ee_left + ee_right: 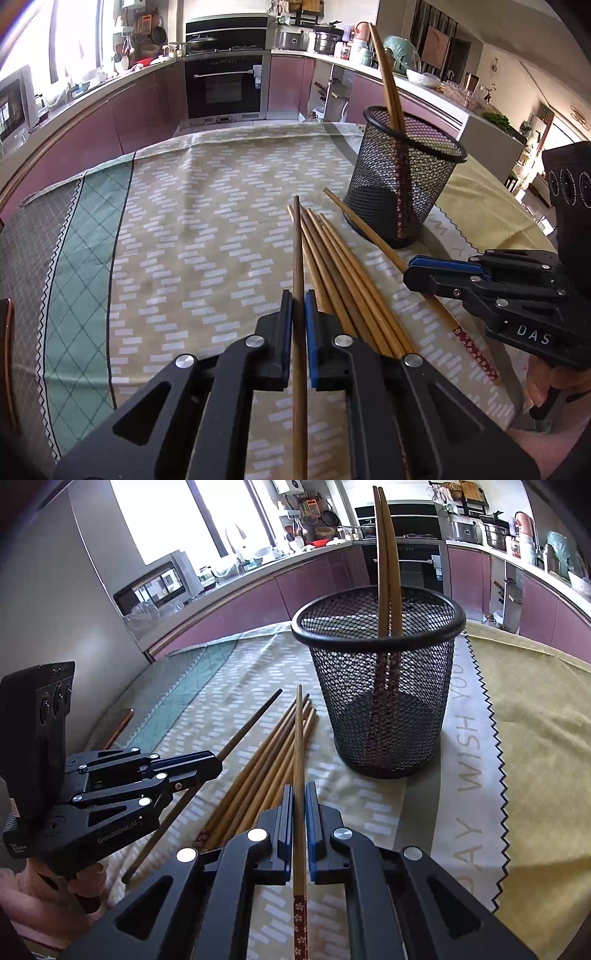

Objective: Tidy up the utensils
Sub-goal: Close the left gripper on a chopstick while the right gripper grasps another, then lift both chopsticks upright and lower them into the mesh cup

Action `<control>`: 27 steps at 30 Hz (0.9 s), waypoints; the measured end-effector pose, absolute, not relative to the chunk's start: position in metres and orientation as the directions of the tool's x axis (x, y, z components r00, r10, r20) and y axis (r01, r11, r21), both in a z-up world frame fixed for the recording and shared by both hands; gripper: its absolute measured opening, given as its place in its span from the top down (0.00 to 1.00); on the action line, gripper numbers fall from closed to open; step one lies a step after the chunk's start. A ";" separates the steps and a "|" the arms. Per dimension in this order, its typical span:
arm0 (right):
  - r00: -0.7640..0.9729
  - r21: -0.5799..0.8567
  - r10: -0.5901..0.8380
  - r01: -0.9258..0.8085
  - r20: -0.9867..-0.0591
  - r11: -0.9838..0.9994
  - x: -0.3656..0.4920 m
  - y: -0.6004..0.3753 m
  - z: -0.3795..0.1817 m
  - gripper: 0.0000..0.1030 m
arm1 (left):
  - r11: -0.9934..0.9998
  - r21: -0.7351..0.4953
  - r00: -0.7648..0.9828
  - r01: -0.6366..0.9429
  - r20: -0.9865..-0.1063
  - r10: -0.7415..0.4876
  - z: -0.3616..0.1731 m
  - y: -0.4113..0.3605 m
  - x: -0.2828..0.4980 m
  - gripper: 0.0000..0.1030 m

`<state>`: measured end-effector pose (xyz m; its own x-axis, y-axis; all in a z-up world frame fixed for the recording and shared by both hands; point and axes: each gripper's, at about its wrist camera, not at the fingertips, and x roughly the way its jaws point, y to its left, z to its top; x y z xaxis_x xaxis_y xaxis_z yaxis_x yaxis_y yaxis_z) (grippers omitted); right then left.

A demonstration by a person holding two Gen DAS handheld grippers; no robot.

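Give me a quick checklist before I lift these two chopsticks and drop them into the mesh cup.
1. Left gripper shut on a chopstick: ok.
2. Right gripper shut on its chopstick: ok.
3. Mesh cup upright on the tablecloth: ok.
4. Room in the cup, only two chopsticks standing inside: ok.
5. Held sticks free of the loose pile: cannot tell, they lie close alongside.
6. Grippers clear of each other: ok, apart.
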<state>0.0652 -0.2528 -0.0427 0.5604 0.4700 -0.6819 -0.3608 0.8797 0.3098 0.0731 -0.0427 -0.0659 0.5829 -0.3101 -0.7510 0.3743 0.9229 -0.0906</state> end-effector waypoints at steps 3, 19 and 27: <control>0.566 0.330 0.502 -0.384 -0.654 0.863 0.061 -0.255 -0.036 0.95 | 0.920 -0.097 0.595 0.380 -0.736 -0.323 -0.057 -0.040 0.069 0.93; 0.643 0.397 0.585 -0.432 -0.493 0.810 0.044 -0.284 0.014 0.95 | 0.848 -0.237 0.607 0.473 -0.610 -0.509 0.006 -0.026 0.049 0.93; 0.684 0.390 0.590 -0.449 -0.428 0.804 0.042 -0.301 0.038 0.95 | 0.817 -0.270 0.623 0.510 -0.540 -0.567 0.037 -0.021 0.044 0.93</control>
<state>0.0418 -0.3006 0.0378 0.6845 0.5898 -0.4285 -0.4488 0.8041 0.3899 0.0440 -0.0209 0.0373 0.6227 -0.5666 -0.5397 0.5096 0.8170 -0.2698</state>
